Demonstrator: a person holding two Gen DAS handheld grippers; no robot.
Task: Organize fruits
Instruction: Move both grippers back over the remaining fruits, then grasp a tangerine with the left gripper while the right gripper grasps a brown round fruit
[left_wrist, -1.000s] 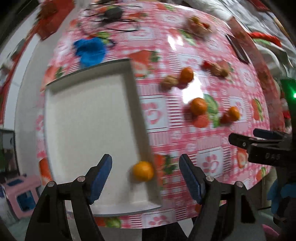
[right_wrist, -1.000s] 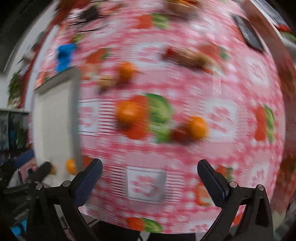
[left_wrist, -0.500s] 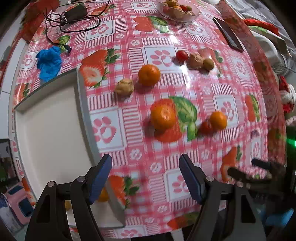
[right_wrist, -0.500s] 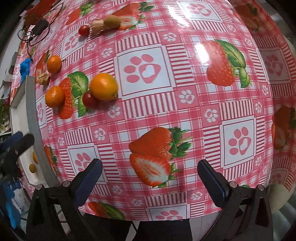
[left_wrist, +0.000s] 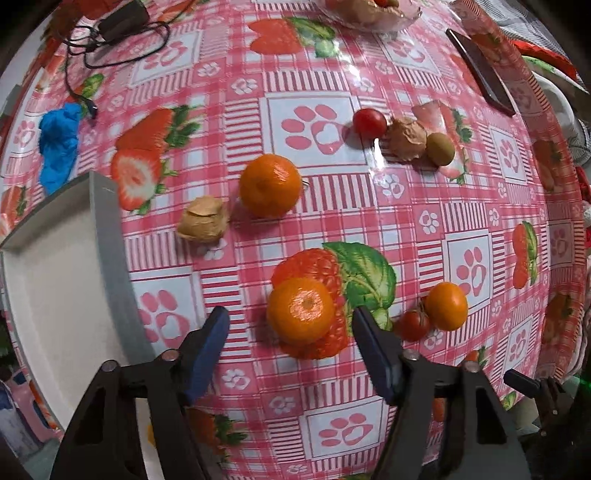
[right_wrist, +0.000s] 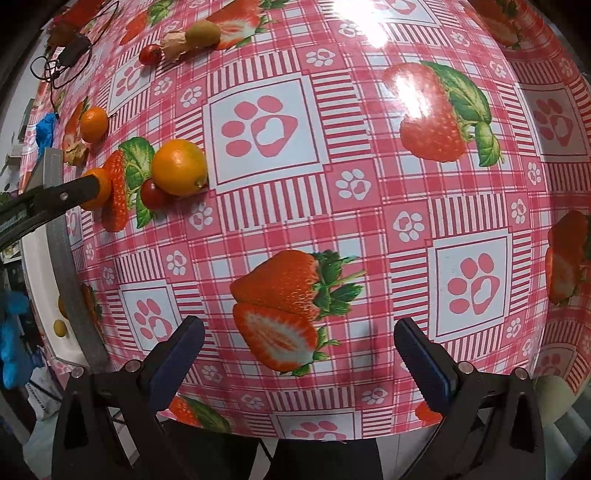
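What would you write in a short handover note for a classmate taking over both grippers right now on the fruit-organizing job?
Left gripper: open, lined up on the nearest orange, not yet gripping.
Right gripper: open and empty, over bare tablecloth.
Done: two small fruits lie in the white tray at the table's left edge.
Left on the cloth: the nearest orange, a second orange beside a husked fruit, a third orange touching a cherry tomato, and farther back a tomato, another husked fruit and a green fruit.
Next, probably: close on the nearest orange and carry it to the tray.
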